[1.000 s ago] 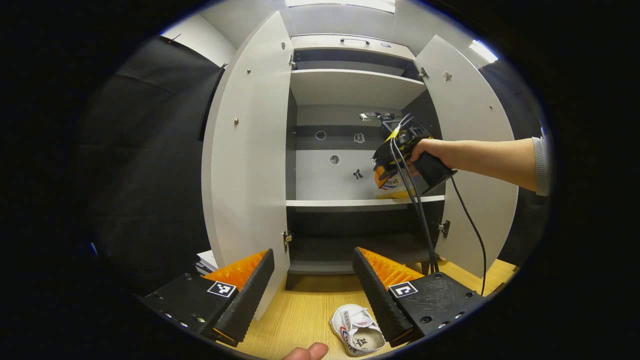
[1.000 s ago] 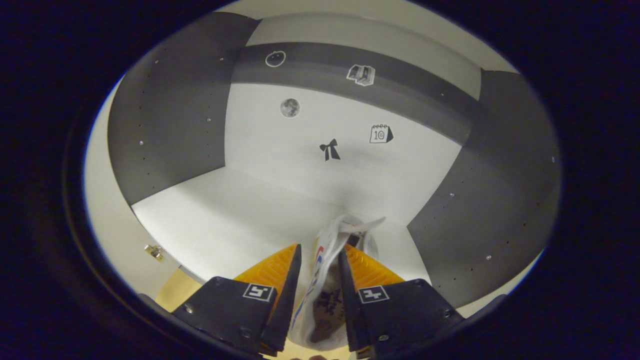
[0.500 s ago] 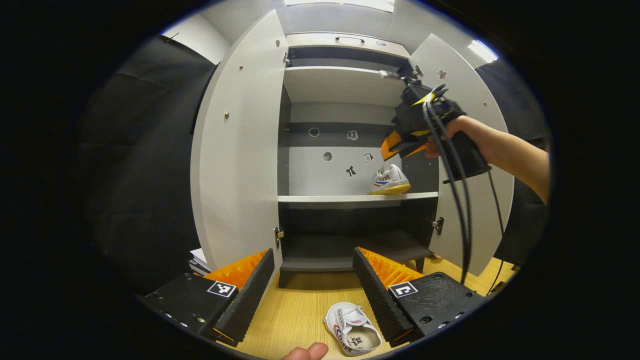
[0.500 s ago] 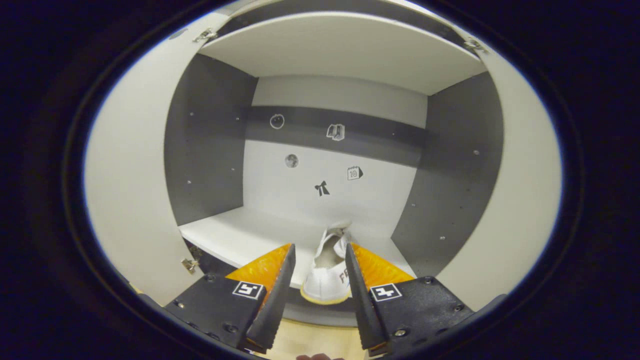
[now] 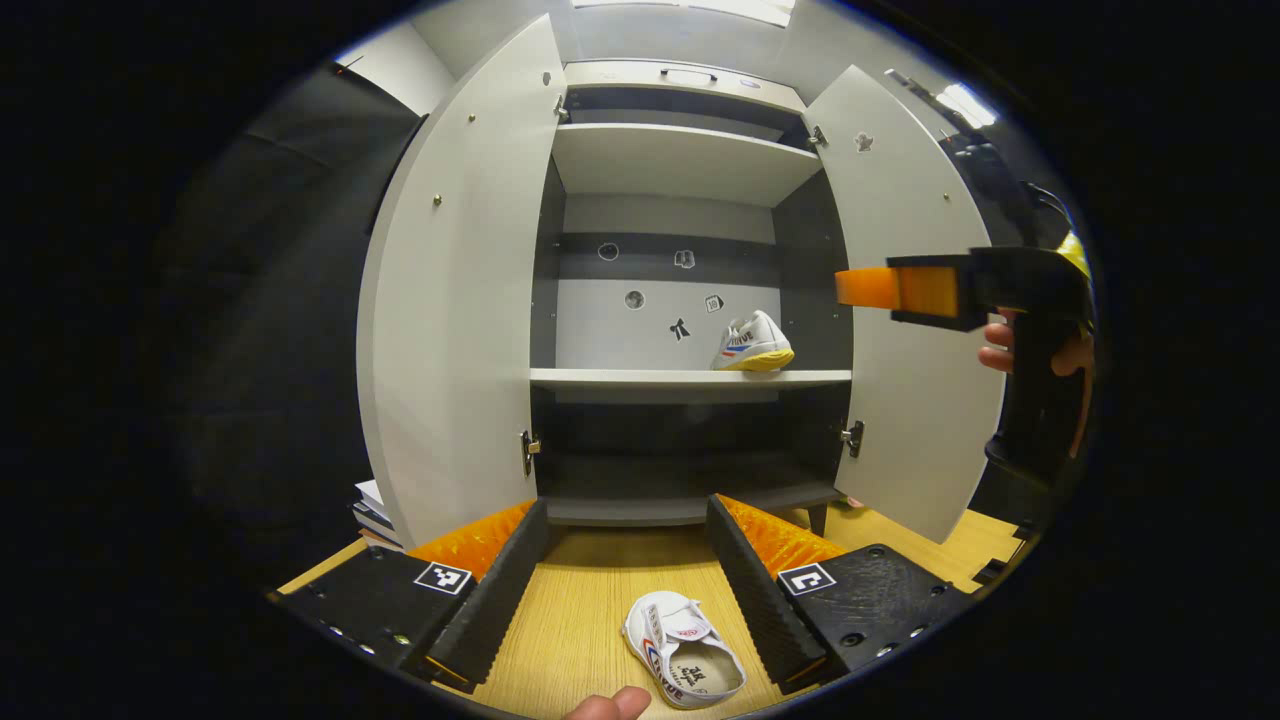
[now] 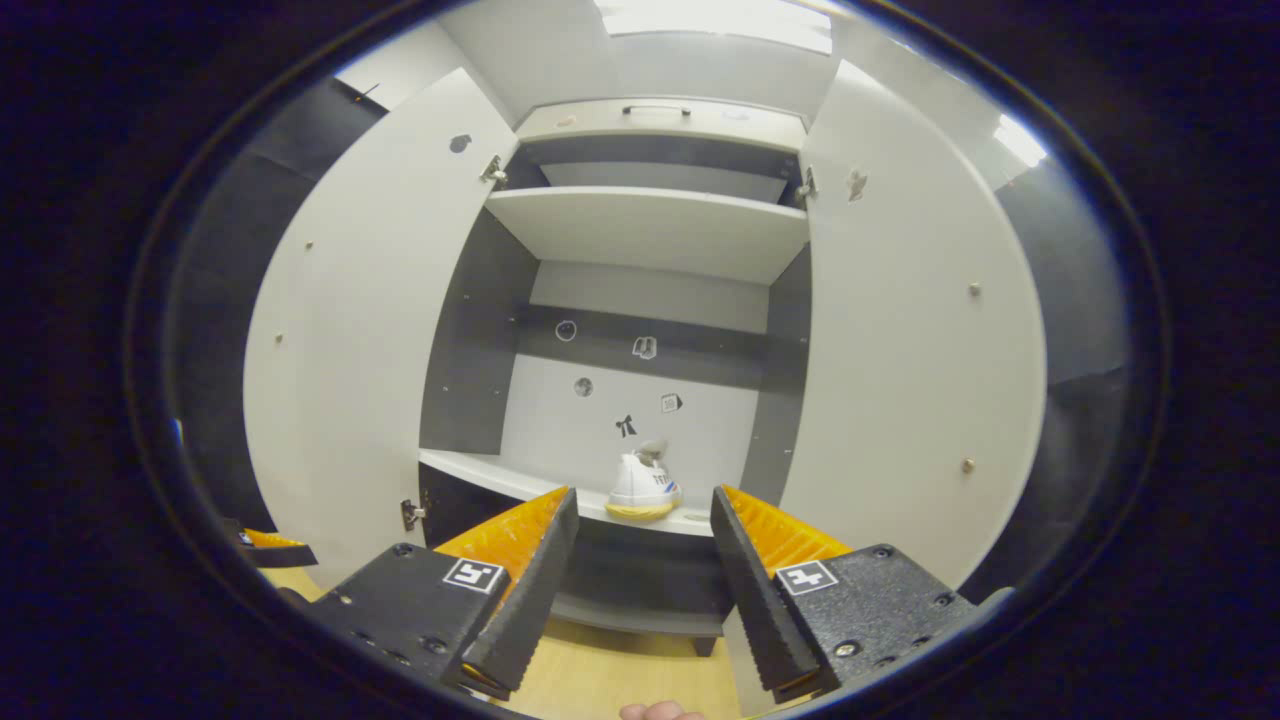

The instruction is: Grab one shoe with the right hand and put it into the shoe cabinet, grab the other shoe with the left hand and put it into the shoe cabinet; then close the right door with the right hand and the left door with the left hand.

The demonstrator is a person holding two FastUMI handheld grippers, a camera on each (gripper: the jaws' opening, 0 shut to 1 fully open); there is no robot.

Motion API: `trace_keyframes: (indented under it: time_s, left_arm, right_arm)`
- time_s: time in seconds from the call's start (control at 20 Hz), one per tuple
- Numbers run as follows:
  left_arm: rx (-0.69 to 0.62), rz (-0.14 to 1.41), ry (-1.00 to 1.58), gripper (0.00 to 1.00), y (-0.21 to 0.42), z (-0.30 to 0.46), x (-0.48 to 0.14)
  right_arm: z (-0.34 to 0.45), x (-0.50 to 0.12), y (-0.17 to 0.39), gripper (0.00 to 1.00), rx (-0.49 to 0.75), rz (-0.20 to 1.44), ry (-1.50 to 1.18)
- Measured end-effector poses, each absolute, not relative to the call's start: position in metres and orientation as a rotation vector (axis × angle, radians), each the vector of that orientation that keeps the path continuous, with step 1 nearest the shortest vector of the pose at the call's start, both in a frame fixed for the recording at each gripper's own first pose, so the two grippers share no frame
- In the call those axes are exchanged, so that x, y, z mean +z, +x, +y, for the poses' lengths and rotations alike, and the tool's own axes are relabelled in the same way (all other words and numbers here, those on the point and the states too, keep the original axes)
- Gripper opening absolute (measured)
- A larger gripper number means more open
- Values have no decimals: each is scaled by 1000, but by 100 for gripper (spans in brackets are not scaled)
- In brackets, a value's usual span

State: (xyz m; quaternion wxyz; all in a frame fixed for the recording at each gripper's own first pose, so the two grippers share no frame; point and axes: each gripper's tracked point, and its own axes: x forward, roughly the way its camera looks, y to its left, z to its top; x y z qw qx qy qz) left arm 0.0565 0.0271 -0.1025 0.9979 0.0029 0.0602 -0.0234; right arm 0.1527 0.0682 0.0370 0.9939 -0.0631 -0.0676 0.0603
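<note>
I see a floor (image 5: 590, 600) of pale wood grain under a tall cabinet (image 5: 680, 160) of smooth white and grey boards, both doors wide open. One white shoe (image 5: 754, 346) with a yellow sole stands on the middle shelf (image 5: 620, 377), at its right end, long axis slanting toward the back wall. The other shoe (image 5: 683, 663) lies on the floor between my left gripper (image 5: 625, 570) jaws, which are spread and empty. My right gripper (image 6: 640, 560) jaws are spread too, holding nothing.

Black tongs (image 5: 625, 580) with ridged fingers (image 5: 500, 585) and square markers.
</note>
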Motion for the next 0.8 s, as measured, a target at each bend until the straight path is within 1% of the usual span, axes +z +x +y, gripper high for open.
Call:
trace_keyframes:
  time_s: [0.1, 0.15, 0.25, 0.35, 0.55, 0.8]
  left_arm:
    - [-48, 128, 25, 95, 56, 25, -111]
    - [-53, 134, 25, 95, 54, 23, -116]
    - [-64, 151, 13, 95, 49, 19, -126]
    - [-62, 174, 3, 95, 44, 18, -143]
    - [-61, 282, 23, 95, 32, 17, -188]
    - [-104, 478, 88, 96, 22, 9, -264]
  right_arm:
    - [68, 16, 127, 97, 126, -130, -120]
    - [70, 7, 116, 100, 137, -113, -85]
    - [62, -10, 100, 100, 140, -80, -23]
    - [42, -21, 93, 100, 90, -62, -7]
    - [12, -44, 75, 100, 28, 1, 17]
    - [-22, -43, 80, 100, -31, 1, -8]
